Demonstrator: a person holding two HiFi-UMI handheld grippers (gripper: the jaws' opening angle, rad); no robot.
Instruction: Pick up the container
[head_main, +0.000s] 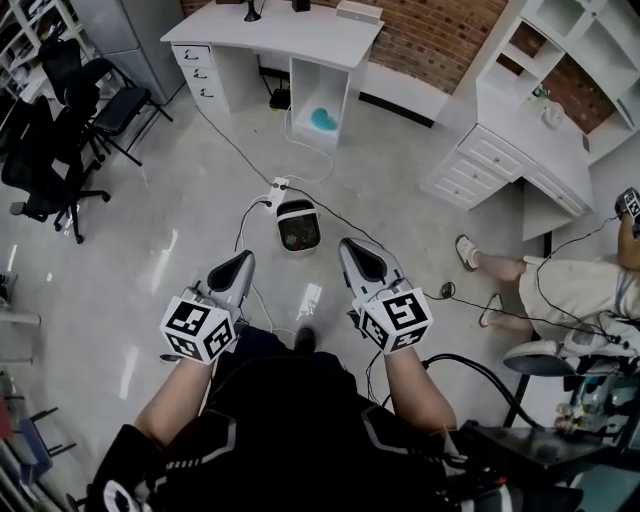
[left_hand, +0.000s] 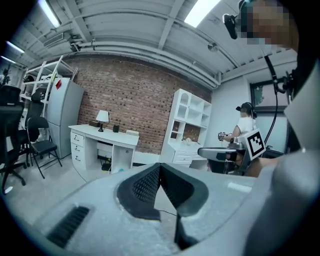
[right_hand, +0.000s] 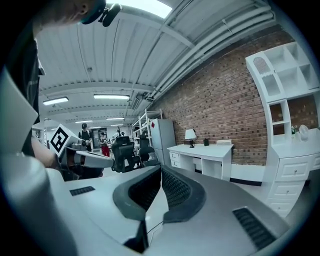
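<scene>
Container (head_main: 298, 226), a small white bin with dark contents, sits on the floor (head_main: 190, 215) just ahead of both grippers. Left gripper (head_main: 243, 260) and right gripper (head_main: 351, 247) have jaws together, holding nothing. This looks like the approach step; next they must open and descend.

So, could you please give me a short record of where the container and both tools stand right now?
target: white rounded container with dark contents, on the pale floor, ahead of both tools
left tool: jaws together, nothing between them
right tool: jaws together, nothing between them
contact: neither tool touches the container
nearby: white power strip just beyond the container
</scene>
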